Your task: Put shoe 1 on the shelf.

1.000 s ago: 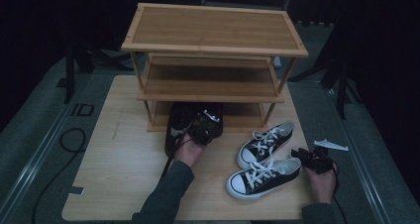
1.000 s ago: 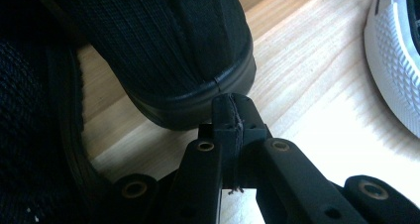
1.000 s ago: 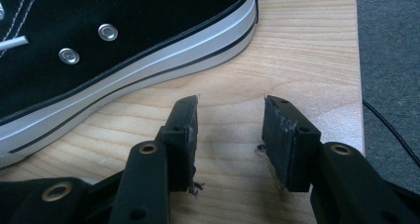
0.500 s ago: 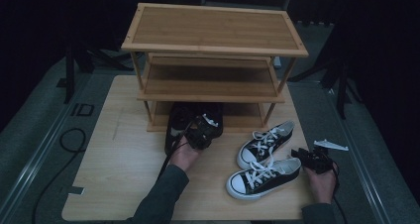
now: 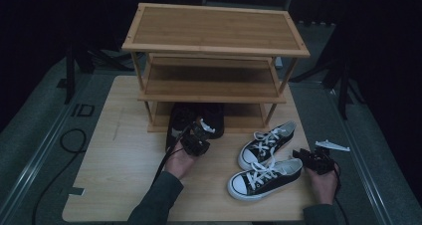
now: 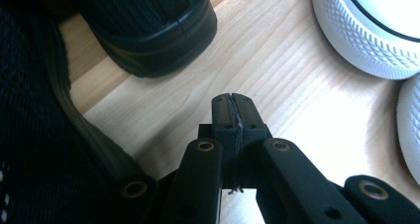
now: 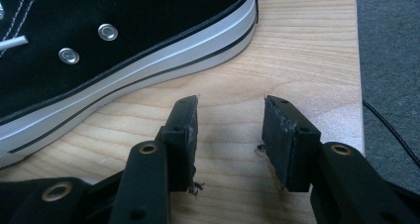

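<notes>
1. The left gripper [image 6: 232, 110] has its fingers pressed flat together with nothing between them; in the left gripper view they hang over bare pale wood.
2. The right gripper [image 7: 230, 135] has its fingers [image 7: 184, 130] standing wide apart, only wood grain between them, holding nothing.
3. In the high view the left gripper [image 5: 195, 141] sits at about 7 o'clock from the middle of the counter [image 5: 119, 160]. The person's left hand [image 5: 179, 161] wraps it from below, and the dark sleeve [image 5: 157, 200] runs down to 6 o'clock.
4. The right hand [image 5: 322, 182] rests low on the counter at about 4 o'clock and holds the right gripper [image 5: 313, 159], which points toward 9 o'clock at the sneakers.
5. The pair of plain black shoes [image 5: 196, 119] lies at 12 o'clock of the left gripper, just beside it, with the heels under the lowest shelf of the three-tier bamboo shoe rack [image 5: 214, 51]. In the left gripper view one black rounded toe [image 6: 148, 30] lies at 11 o'clock from the fingers, apart from them.
6. The rack's top and middle shelves carry nothing.
7. Two black canvas sneakers with white laces and white rubber soles [image 5: 263, 170] lie on the counter between the two hands. The nearer one's heel is just beside the right gripper, and in the right gripper view its white sole edge [image 7: 124, 80] sits at 10 o'clock from the fingers, not touching.
</notes>
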A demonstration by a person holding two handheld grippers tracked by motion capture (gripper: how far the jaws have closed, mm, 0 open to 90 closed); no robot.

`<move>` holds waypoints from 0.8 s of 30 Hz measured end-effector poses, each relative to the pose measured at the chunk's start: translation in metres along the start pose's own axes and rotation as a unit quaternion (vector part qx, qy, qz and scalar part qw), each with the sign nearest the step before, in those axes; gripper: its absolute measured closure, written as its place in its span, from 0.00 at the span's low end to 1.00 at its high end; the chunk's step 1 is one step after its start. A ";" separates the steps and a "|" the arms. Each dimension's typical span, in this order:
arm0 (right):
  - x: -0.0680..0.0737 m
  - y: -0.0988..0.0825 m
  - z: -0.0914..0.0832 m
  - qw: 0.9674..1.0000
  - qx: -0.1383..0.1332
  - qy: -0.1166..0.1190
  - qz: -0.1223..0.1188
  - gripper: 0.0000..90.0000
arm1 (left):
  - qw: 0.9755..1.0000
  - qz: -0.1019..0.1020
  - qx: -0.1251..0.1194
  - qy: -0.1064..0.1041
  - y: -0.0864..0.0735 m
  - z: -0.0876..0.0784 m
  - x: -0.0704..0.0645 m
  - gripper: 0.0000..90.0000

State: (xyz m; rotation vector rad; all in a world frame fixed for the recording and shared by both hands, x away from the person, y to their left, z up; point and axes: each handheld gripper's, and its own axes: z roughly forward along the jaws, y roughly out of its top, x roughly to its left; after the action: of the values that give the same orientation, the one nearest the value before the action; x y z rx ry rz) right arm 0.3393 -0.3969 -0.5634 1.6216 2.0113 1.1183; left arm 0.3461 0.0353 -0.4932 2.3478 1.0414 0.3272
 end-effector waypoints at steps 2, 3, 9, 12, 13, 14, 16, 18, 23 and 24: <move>0.000 0.000 0.000 1.000 0.000 0.000 0.000 0.63 | 1.000 0.000 -0.002 -0.002 -0.004 -0.002 0.000 1.00; 0.000 0.000 0.000 1.000 0.000 0.000 0.000 0.63 | 1.000 0.002 -0.001 -0.002 -0.005 -0.004 -0.001 1.00; 0.000 0.000 0.000 1.000 0.000 0.000 0.000 0.63 | 1.000 0.001 -0.002 -0.002 -0.016 -0.009 0.000 1.00; 0.000 0.000 0.000 1.000 0.000 0.000 0.000 0.63 | 1.000 0.001 0.002 0.000 -0.022 -0.009 0.001 1.00; 0.000 0.000 0.000 1.000 0.000 0.000 0.000 0.63 | 1.000 0.001 0.002 0.000 -0.022 -0.009 0.001 1.00; 0.000 0.000 0.000 1.000 0.000 0.000 0.000 0.63 | 1.000 -0.001 0.003 0.000 -0.026 -0.010 0.002 1.00; 0.000 0.000 0.000 1.000 0.000 0.000 0.000 0.63 | 1.000 -0.003 0.006 0.001 -0.030 -0.010 0.004 1.00; 0.000 0.000 0.000 1.000 0.000 0.000 0.000 0.63 | 1.000 -0.005 0.009 0.002 -0.036 -0.010 0.006 1.00; 0.000 0.000 0.000 1.000 0.000 0.000 0.000 0.63 | 1.000 -0.014 0.011 0.000 -0.046 -0.015 0.011 1.00; 0.000 0.000 0.000 1.000 0.000 0.000 0.000 0.63 | 1.000 -0.016 0.011 0.002 -0.048 -0.016 0.012 1.00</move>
State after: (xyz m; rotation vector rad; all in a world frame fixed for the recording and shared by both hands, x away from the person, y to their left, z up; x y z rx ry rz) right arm 0.3393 -0.3969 -0.5634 1.6213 2.0113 1.1181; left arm 0.3180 0.0767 -0.5074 2.3482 1.0872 0.3098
